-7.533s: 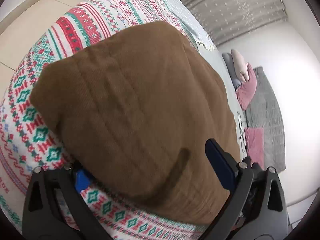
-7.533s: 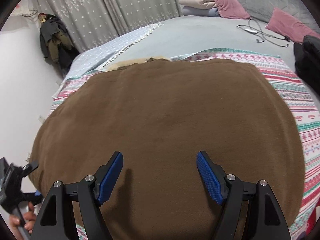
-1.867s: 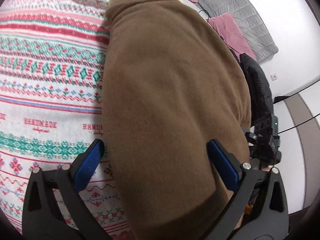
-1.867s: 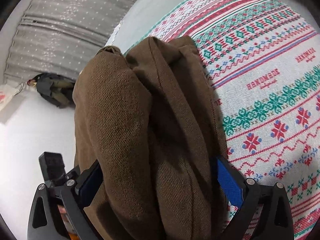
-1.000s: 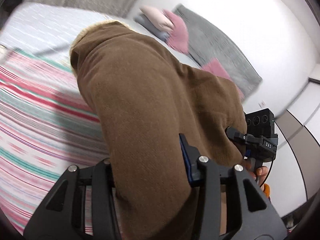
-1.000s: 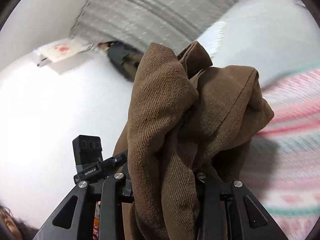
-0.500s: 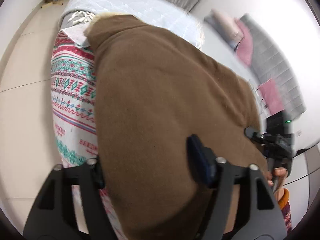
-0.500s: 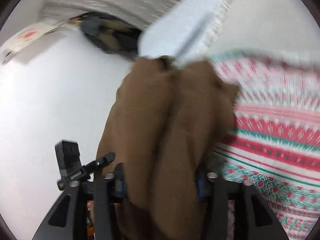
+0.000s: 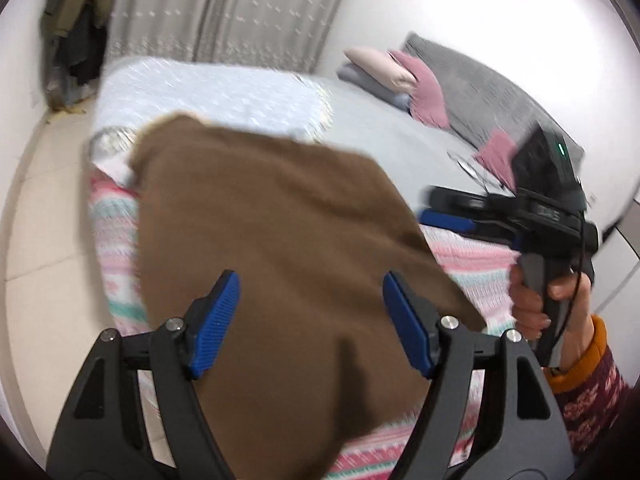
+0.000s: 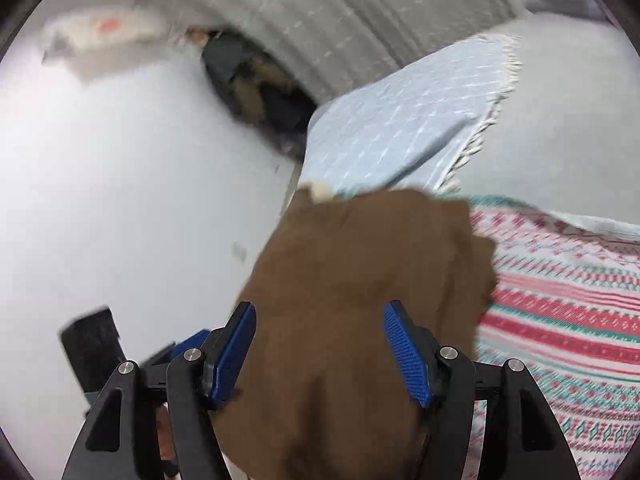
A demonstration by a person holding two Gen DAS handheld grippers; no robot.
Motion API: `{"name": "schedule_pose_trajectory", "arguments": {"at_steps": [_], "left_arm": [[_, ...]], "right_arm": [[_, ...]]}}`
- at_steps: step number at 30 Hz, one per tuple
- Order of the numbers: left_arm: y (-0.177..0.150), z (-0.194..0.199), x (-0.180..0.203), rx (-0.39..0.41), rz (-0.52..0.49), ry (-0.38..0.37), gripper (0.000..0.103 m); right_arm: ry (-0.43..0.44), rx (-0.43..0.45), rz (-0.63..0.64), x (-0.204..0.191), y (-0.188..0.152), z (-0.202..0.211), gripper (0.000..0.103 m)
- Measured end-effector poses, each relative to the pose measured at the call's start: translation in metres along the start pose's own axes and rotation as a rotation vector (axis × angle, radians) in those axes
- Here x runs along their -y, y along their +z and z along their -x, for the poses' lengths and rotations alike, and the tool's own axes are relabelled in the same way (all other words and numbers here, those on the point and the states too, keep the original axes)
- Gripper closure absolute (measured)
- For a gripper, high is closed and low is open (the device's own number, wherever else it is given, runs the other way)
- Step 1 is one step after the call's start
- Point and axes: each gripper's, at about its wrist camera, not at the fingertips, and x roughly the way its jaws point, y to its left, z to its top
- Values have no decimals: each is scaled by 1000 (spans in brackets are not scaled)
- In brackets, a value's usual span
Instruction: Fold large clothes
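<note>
A folded brown garment point(image 9: 280, 248) lies on the patterned blanket point(image 9: 476, 260) near the bed's corner. My left gripper point(image 9: 310, 320) is open above its near end, blue pads point(image 9: 216, 320) apart with cloth showing between them. In the right wrist view the same garment point(image 10: 360, 288) fills the gap of my right gripper point(image 10: 320, 354), which is also open, and it reaches past both pads. The right gripper also shows in the left wrist view point(image 9: 448, 216), held by a hand at the garment's right side. Both views are motion-blurred.
A light blue throw point(image 9: 208, 92) and grey sheet point(image 9: 384, 140) cover the bed beyond the blanket. Pillows point(image 9: 400, 80) and a grey headboard point(image 9: 488, 100) stand at the far end. Curtains point(image 9: 224, 12) and hanging coats point(image 9: 76, 28) are at the back left. Tiled floor point(image 9: 48, 240) lies left.
Both grippers were shut on the garment and carrying it; now both have opened and the garment rests on the blanket. The views have swung toward the bed.
</note>
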Motion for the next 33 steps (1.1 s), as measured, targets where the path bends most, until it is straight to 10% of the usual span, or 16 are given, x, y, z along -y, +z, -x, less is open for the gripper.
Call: {"name": "schedule_pose_trajectory", "arguments": {"at_steps": [3, 9, 15, 19, 24, 33], "left_arm": [[-28, -13, 13, -9, -91, 95, 29], [-42, 5, 24, 4, -110, 146, 29], [-38, 13, 22, 6, -104, 153, 29], [-27, 21, 23, 9, -71, 116, 29], [-8, 20, 35, 48, -97, 62, 29], [-6, -13, 65, 11, -182, -8, 29]], "right_arm": [[-118, -78, 52, 6, -33, -30, 38], [76, -10, -208, 61, -51, -14, 48], [26, 57, -207, 63, -42, 9, 46], [-35, 11, -210, 70, -42, -16, 49], [-34, 46, -131, 57, -36, -3, 92], [-95, -55, -73, 53, -17, -13, 84]]}}
